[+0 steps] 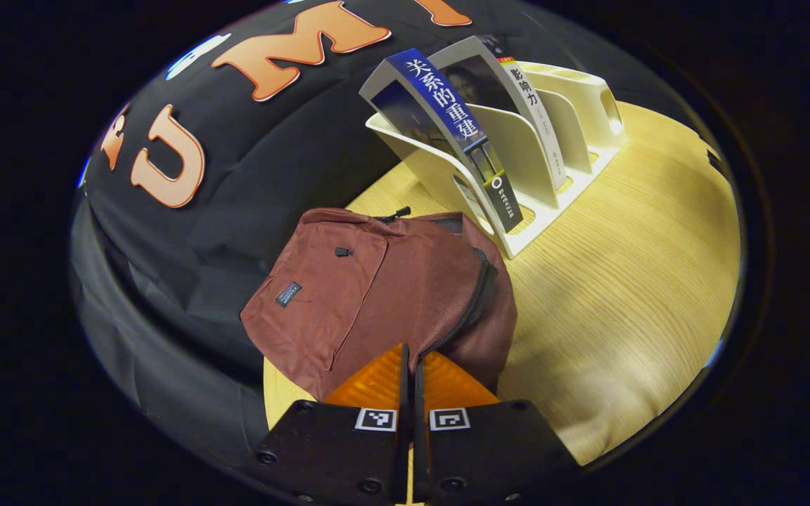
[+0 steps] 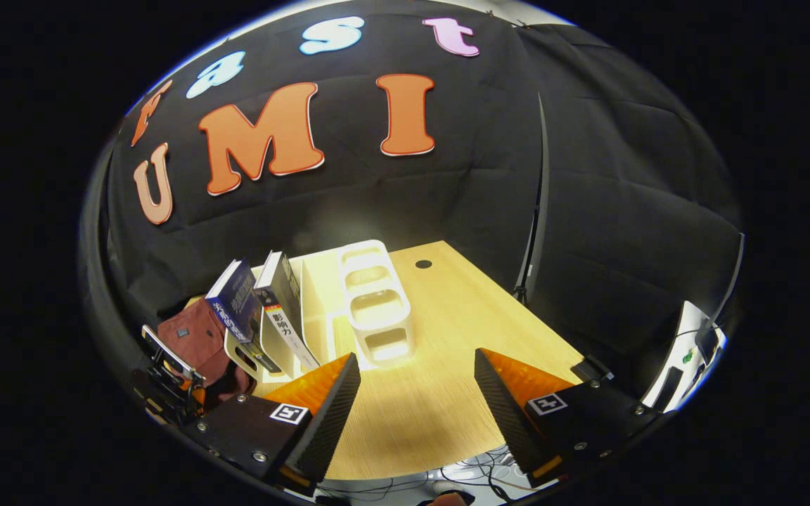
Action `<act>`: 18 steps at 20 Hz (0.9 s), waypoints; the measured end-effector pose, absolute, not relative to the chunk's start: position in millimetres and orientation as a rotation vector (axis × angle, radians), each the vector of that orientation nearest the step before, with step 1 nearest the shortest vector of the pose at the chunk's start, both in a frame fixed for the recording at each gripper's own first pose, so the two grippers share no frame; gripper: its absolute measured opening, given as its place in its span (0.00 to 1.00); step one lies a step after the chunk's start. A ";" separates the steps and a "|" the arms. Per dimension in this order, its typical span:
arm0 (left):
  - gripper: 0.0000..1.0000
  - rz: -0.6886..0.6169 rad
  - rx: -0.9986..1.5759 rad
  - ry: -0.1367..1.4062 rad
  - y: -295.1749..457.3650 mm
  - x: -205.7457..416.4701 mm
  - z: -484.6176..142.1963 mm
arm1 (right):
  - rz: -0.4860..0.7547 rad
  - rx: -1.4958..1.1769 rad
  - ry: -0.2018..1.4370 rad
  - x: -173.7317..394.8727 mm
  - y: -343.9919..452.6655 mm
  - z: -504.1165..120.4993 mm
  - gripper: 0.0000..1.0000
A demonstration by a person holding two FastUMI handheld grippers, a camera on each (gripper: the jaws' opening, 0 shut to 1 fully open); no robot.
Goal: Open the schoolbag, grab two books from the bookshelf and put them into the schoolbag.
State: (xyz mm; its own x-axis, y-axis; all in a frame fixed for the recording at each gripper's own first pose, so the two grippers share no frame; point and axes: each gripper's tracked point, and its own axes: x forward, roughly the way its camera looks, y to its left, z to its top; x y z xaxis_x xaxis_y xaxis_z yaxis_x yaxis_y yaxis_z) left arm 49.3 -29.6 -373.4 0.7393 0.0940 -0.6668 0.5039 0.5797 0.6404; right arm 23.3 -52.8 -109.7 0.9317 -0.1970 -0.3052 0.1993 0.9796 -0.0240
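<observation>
Pale wooden surface (image 2: 447, 337) carries the schoolbag (image 1: 377, 295) at its left edge, just beside the bookshelf (image 1: 553, 161) holding two books (image 1: 447, 112). I see my left tongs (image 1: 410, 365) pressed together at the zipper (image 1: 472, 302); right tongs (image 2: 415, 393) spread over open room. I fear dragging the soft bag off the edge

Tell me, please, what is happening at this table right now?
A person works two handheld grippers. The left gripper is closed at the zipper of the maroon schoolbag, seemingly to open it. The right gripper hovers open over the wooden table. Both books, blue-spined and white-spined, sit in the white bookshelf.
</observation>
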 end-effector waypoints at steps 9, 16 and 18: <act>0.02 -0.283 0.826 0.804 -27.4 49.7 -296.2 | -0.054 -0.053 0.359 21.9 -8.3 -91.7 0.97; 0.02 -0.446 0.754 0.784 -9.1 90.5 -247.1 | -0.012 -0.048 0.364 32.0 100.1 -53.7 0.97; 0.01 -0.497 0.720 0.770 -7.5 107.4 -232.2 | 0.029 -0.032 0.391 40.7 146.4 -39.3 0.97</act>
